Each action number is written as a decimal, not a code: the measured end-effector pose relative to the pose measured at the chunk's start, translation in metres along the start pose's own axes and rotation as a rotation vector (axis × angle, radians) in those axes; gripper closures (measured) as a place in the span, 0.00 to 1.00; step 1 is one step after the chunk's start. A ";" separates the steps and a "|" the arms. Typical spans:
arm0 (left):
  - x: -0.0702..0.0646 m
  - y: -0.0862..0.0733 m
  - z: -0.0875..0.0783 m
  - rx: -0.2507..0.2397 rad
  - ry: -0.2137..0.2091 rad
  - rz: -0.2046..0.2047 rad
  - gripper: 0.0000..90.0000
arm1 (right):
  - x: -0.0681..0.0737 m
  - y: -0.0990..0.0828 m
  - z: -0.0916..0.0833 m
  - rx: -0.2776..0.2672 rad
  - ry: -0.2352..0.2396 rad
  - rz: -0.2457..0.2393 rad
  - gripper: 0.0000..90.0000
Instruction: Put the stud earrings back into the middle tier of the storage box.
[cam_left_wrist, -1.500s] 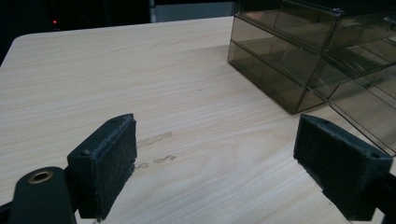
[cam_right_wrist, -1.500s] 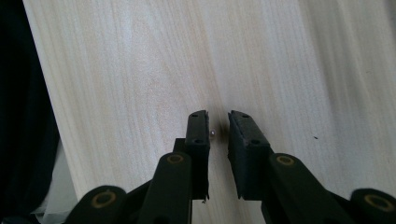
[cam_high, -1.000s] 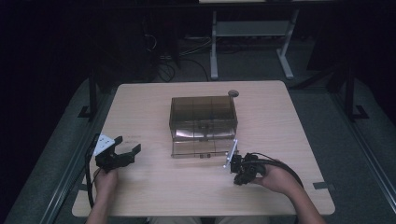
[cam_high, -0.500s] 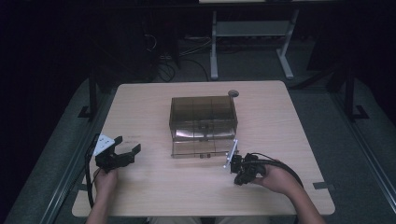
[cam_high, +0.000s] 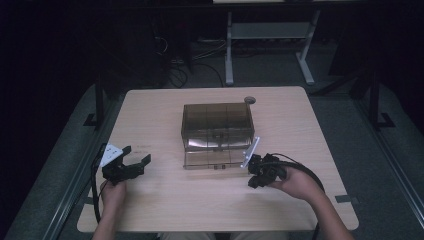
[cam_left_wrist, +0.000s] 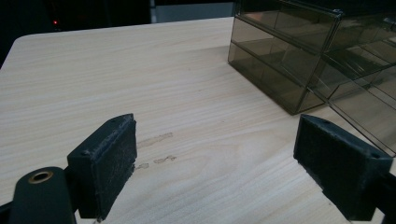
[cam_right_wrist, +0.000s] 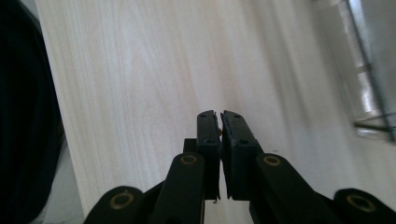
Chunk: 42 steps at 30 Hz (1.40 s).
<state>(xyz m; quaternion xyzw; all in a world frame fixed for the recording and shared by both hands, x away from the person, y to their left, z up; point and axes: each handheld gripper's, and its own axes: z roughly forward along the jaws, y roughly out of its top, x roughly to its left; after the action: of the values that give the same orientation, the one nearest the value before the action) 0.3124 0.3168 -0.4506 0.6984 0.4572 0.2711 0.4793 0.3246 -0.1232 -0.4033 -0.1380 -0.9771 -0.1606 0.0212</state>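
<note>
Pinching together with nothing between them, the fingers (cam_right_wrist: 219, 133) of the right gripper (cam_high: 255, 176) are clenched empty (the right gripper view shows the two pads face to face above bare wood). Just left and slightly far of them stands the smoked-plastic drawer box (cam_high: 216, 131), its lower drawer (cam_high: 215, 159) drawn out toward the near edge, so that the drawer's right front corner lies just beside this gripper. The box's long axis runs left to right across the worktop (cam_high: 300, 130), and the drawers slide along the near–far line. The left gripper (cam_high: 131, 165) rests well apart on the near-left side, its fingers (cam_left_wrist: 112, 154) released and spread wide with nothing in the gap; the box lies to their right and farther off. The right hand (cam_high: 300, 184) is therefore judged the nearer to the open drawer. Any push or pull on that drawer would probably have to follow the near–far line, approached from its near face.
</note>
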 end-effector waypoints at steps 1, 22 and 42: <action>0.000 0.000 0.000 0.000 -0.001 -0.001 0.14 | -0.003 0.003 -0.005 -0.010 -0.003 0.005 0.95; 0.001 0.000 0.002 -0.001 0.004 -0.008 0.14 | -0.039 0.034 -0.026 -0.052 -0.020 0.038 0.95; 0.000 0.000 0.002 0.000 -0.007 -0.003 0.14 | -0.069 0.050 -0.025 -0.056 -0.039 0.097 0.95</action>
<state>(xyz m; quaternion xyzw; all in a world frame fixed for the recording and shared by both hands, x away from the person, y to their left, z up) 0.3140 0.3155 -0.4520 0.6986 0.4565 0.2679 0.4815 0.4042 -0.1043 -0.3698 -0.1890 -0.9646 -0.1840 0.0061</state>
